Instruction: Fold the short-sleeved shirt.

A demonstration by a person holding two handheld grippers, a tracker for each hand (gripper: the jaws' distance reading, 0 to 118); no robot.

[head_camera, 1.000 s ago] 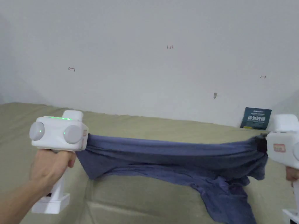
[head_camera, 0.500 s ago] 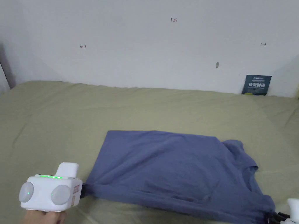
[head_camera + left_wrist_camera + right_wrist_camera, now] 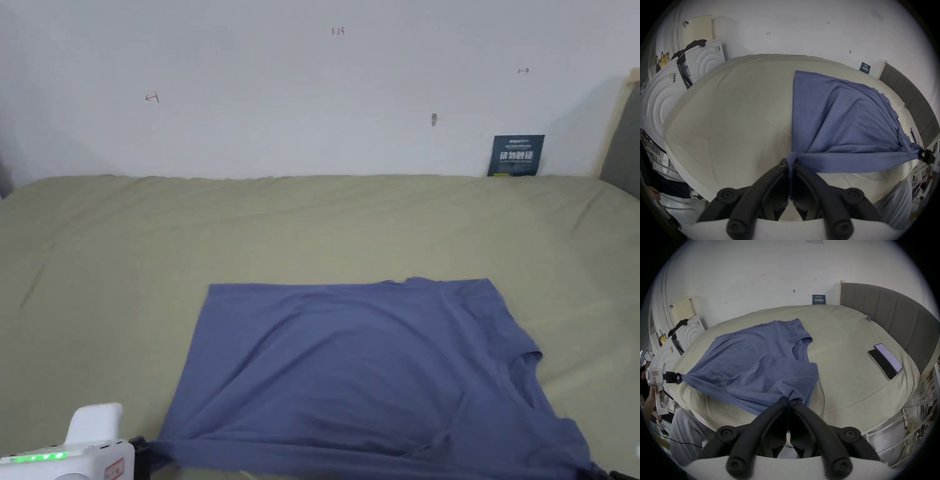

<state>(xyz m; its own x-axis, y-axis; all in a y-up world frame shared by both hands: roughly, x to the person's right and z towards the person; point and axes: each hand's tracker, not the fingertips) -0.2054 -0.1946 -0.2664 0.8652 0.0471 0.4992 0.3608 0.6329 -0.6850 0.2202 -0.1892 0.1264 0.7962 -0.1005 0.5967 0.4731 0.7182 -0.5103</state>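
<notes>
A: Where is the shirt lying now, and is any writing readable?

B: The blue short-sleeved shirt is lying spread on the bed, at the 6 o'clock part of the head view. A dark card is leaning on the wall at 2 o'clock; its print is too small for me to read. Small pen marks are sitting on the wall, also not readable.

A: What are the claws doing?

B: The left claw is clenching the near hem corner of the shirt, both jaws pressing on the cloth. The right claw is gripping the near sleeve side in the same way.

A: What is differing from before?

B: One second ago the shirt was hanging stretched in the air between the claws. Now it is resting flat, collar toward 3 o'clock.

A: Is there room for moving?

B: Open sheet is lying from 9 to 12 o'clock. Two phones are lying near the headboard, well apart from the shirt. The near shirt edge is hanging at the edge of the bed.
</notes>
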